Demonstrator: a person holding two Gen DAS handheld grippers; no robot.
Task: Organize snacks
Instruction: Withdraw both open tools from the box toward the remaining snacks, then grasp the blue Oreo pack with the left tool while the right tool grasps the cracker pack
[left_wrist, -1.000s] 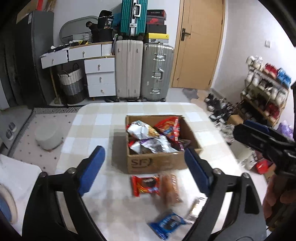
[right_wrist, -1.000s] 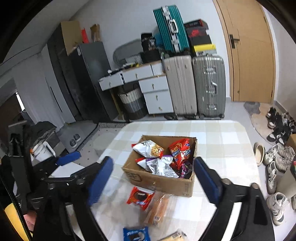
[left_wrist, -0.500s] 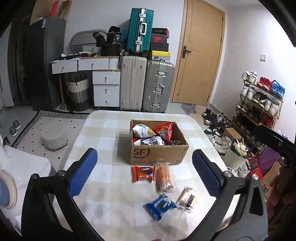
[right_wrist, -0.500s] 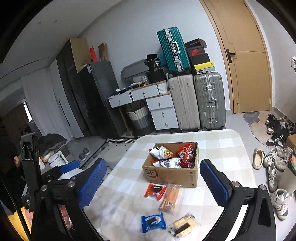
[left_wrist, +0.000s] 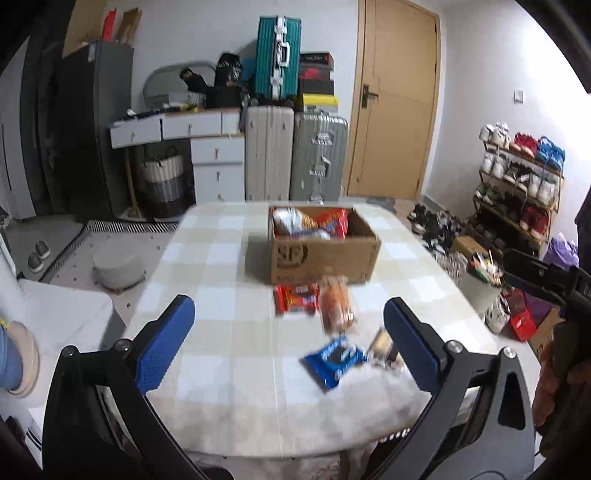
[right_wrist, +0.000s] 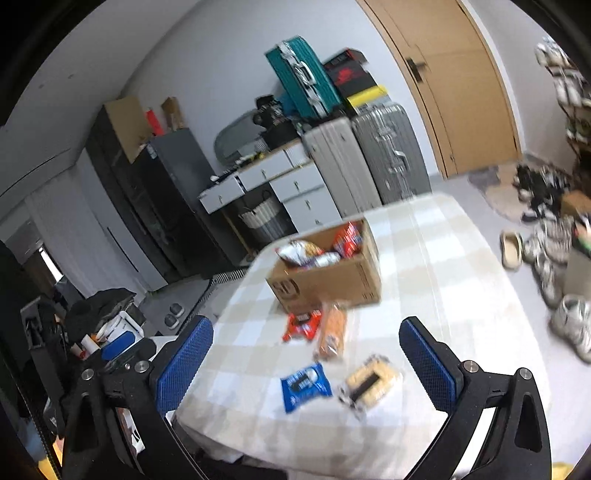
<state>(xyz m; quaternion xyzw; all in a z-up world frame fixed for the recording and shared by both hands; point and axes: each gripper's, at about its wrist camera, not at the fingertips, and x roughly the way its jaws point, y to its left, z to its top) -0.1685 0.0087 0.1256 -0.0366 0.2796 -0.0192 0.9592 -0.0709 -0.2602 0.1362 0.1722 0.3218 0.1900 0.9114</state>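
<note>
A brown cardboard box (left_wrist: 321, 247) (right_wrist: 332, 273) holding several snack bags stands mid-table. In front of it lie a red cookie pack (left_wrist: 295, 299) (right_wrist: 303, 325), an orange pack (left_wrist: 336, 306) (right_wrist: 332, 332), a blue cookie pack (left_wrist: 334, 360) (right_wrist: 304, 384) and a clear cracker pack (left_wrist: 382, 345) (right_wrist: 369, 380). My left gripper (left_wrist: 287, 312) is open and empty, held back over the near table edge. My right gripper (right_wrist: 306, 328) is also open and empty, hanging above the loose packs. Each gripper shows at the edge of the other's view.
The table wears a checked cloth (left_wrist: 221, 258) (right_wrist: 443, 258). Behind it stand suitcases (left_wrist: 295, 155), white drawers (left_wrist: 218, 166) and a wooden door (left_wrist: 395, 110). A shoe rack (left_wrist: 517, 184) and shoes (right_wrist: 554, 258) are at the right, a grey stool (left_wrist: 118, 266) at the left.
Both grippers have drawn back from the box, so the table and packs look farther off. Their jaws spread slightly wider. The right view has rolled to a tilt.
</note>
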